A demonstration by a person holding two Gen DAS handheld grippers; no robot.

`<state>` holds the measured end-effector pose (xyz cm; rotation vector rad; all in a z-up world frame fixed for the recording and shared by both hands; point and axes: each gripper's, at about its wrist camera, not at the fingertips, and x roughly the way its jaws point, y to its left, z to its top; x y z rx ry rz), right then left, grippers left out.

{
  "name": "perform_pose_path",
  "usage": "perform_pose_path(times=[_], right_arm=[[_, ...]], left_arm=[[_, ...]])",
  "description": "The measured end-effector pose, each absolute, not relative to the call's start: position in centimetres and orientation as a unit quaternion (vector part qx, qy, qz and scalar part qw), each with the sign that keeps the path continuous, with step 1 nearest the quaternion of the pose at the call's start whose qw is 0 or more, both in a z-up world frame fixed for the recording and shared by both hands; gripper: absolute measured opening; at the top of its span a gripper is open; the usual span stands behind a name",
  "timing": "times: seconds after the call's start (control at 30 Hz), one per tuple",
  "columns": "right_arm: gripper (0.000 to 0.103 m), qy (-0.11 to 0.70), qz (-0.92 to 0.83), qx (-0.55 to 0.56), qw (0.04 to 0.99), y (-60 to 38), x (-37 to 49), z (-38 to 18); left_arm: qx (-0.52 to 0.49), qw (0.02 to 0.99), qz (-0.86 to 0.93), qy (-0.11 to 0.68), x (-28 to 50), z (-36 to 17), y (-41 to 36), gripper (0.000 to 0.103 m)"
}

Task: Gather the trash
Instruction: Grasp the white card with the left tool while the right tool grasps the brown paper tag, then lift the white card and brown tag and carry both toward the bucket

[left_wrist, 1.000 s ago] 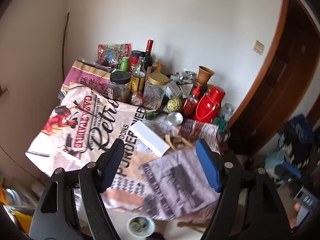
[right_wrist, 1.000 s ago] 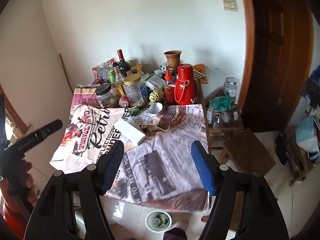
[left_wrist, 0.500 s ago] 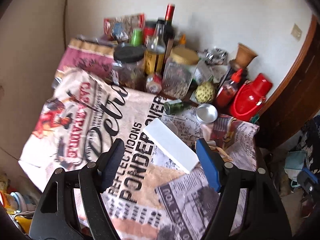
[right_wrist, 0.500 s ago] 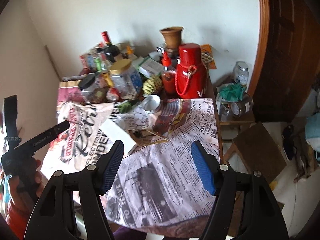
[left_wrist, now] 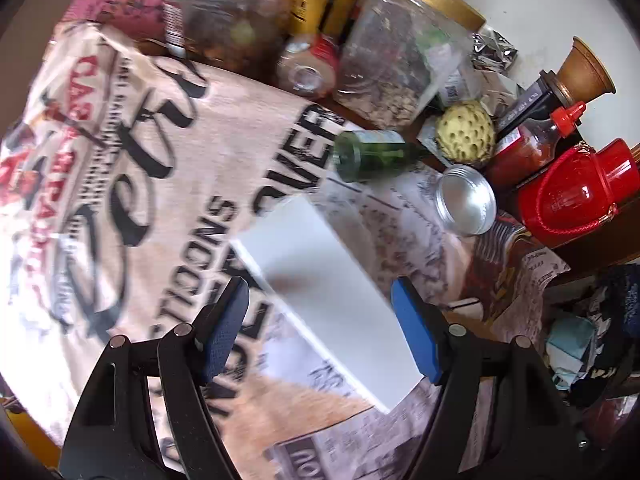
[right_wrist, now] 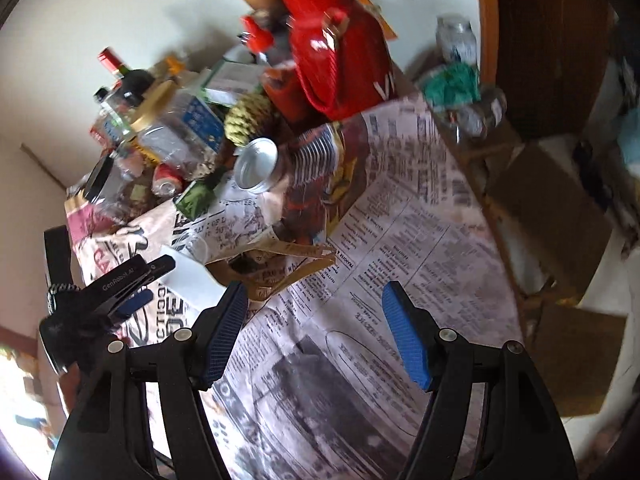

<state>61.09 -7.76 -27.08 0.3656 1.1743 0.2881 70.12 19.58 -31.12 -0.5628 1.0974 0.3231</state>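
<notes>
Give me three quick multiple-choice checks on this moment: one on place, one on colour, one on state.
1. What lies between the left gripper's fingers?
A. white box
B. red flask
C. sauce bottle

2. What colour is the flask?
A. green
B. red
C. white

3. How is the green bottle resting?
A. upright
B. on its side
C. held in the right gripper

Answers: 1 A, the white box sits in the open gap. 2 B, its body is red. 3 B, it lies flat on the cloth; the right gripper is open and empty.
</notes>
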Motion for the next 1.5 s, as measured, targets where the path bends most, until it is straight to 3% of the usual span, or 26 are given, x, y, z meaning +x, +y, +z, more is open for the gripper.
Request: perform_pose_path(times=[0.3,0.43,0.53,0.6,0.67,0.7,0.73,0.77,0.8,1.23,1.5], right_arm=[[0.066,0.582,0.14,0.259,0.758,-6.6,62.9,-31.9],[0.065,0.588,0.129,0.264,0.754,-5.6,63.4,-33.2],[0.051,0.589,0.122,0.265,0.754,-4.8,64.1,-34.0],[0.034,0.588,0.109,0.259,0.758,-4.6,64.5,-34.5],[0.029,0.587,0.097,0.26,0.761,-4.5,64.8,-34.9],[0.028,0.582,0.093,0.263,0.764,-4.6,64.9,-34.9],[0.023,0.578,0.087,0.268,0.766,-4.8,65.0,-35.0],[0.013,0.575,0.082,0.272,0.767,-4.9,65.1,-35.1],[0.009,0.572,0.08,0.274,0.769,-5.0,65.2,-35.2],[0.004,0.511,0.091,0.191,0.833,-5.6,63.8,-30.3],[0.004,0.481,0.093,0.153,0.858,-7.4,61.7,-27.2]], left_arm=[[-0.25,0.797,0.164,0.524,71.6,-33.6,18.3,0.073],[-0.196,0.811,0.155,0.529,71.6,-33.2,17.9,0.073],[-0.164,0.821,0.144,0.528,71.4,-32.7,18.2,0.069],[-0.158,0.825,0.13,0.526,71.0,-32.5,18.7,0.065],[-0.157,0.827,0.119,0.527,70.4,-32.2,19.3,0.063],[-0.157,0.829,0.113,0.525,70.1,-32.1,19.6,0.059],[-0.16,0.832,0.106,0.521,69.9,-31.9,19.8,0.048],[-0.165,0.835,0.097,0.517,69.6,-31.6,20.0,0.042],[-0.166,0.836,0.091,0.515,69.5,-31.4,20.2,0.036],[-0.152,0.836,0.025,0.526,69.2,-29.8,17.9,0.021],[-0.145,0.84,-0.01,0.523,68.4,-27.2,14.7,0.018]])
